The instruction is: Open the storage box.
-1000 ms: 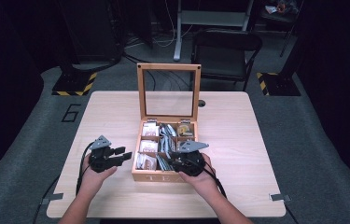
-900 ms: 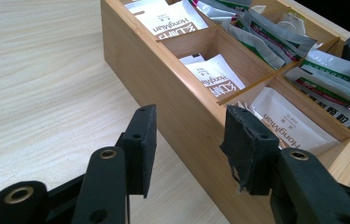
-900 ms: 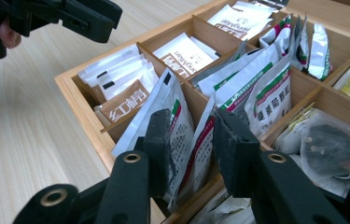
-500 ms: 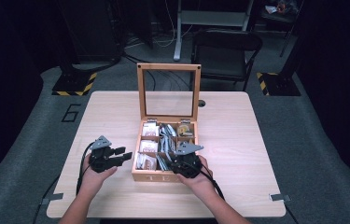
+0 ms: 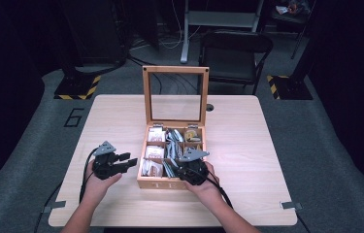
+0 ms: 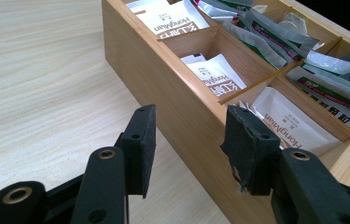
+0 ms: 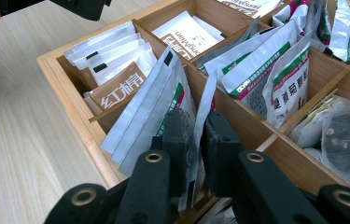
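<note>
1. Your right gripper [image 7: 193,140], nearest: jaws pinched on one silver sachet [image 7: 204,116] standing in the near middle compartment of the tea box [image 5: 170,183]. Grip sits low on the packet, w/ neighbouring silver sachets [image 7: 144,112] pressed against the left jaw. Risk: a straight lift could drag a neighbour out too, or the foil could slip if the pinch is only on an edge. Can't tell how much packet is between the pads.

2. Your left gripper [image 6: 189,140]: jaws spread, nothing held, just beside the box's left wall [image 6: 163,79]; in the gripper's own view the right jaw overlaps the wall, contact can't be confirmed. Risk: box isn't braced, so a snagged sachet may tip or slide it on the table [image 5: 247,145].

3. White HongMian packets [image 6: 287,121] in the left-hand compartments, brown packet [image 7: 116,88] among them: loose, could spill if the box jolts.

4. Far: glass lid [image 5: 175,94] standing upright at the back. Risk: a hard jolt could drop it shut over your gripper.
</note>
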A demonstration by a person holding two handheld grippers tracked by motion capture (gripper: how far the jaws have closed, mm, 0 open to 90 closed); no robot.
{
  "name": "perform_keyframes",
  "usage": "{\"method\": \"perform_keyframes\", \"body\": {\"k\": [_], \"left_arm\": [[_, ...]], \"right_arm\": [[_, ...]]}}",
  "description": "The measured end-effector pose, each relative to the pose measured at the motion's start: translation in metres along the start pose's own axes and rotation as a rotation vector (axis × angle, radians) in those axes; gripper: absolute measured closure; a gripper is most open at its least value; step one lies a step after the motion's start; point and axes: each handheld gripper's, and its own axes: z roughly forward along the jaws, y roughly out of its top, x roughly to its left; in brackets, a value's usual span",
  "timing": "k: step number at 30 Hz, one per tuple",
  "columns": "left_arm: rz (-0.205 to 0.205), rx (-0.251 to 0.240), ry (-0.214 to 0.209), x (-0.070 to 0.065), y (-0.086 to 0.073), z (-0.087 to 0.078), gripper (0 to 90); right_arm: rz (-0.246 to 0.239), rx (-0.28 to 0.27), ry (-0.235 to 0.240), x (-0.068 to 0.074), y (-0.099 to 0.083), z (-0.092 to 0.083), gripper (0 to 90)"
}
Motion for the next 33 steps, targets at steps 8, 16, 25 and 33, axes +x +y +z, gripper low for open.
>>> {"method": "perform_keyframes", "body": {"k": [8,16,25,33], "left_arm": [[0.000,0.000,0.001,0.0000,-0.0001,0.0000,53.7],[-0.001,0.000,0.001,0.0003,-0.0002,0.0001,53.7],[-0.003,0.001,0.001,0.0004,-0.0002,-0.0003,53.7],[0.002,0.003,0.002,0.0006,-0.0003,-0.0003,54.0]], "right_arm": [[-0.003,-0.002,0.000,-0.0001,-0.0001,0.0006,84.7],[-0.006,-0.006,0.002,-0.0008,-0.0001,0.0001,88.8],[-0.005,-0.019,0.005,-0.0002,0.0010,-0.0023,89.4],[-0.010,-0.026,0.013,-0.0012,0.0022,-0.0041,89.6]]}}
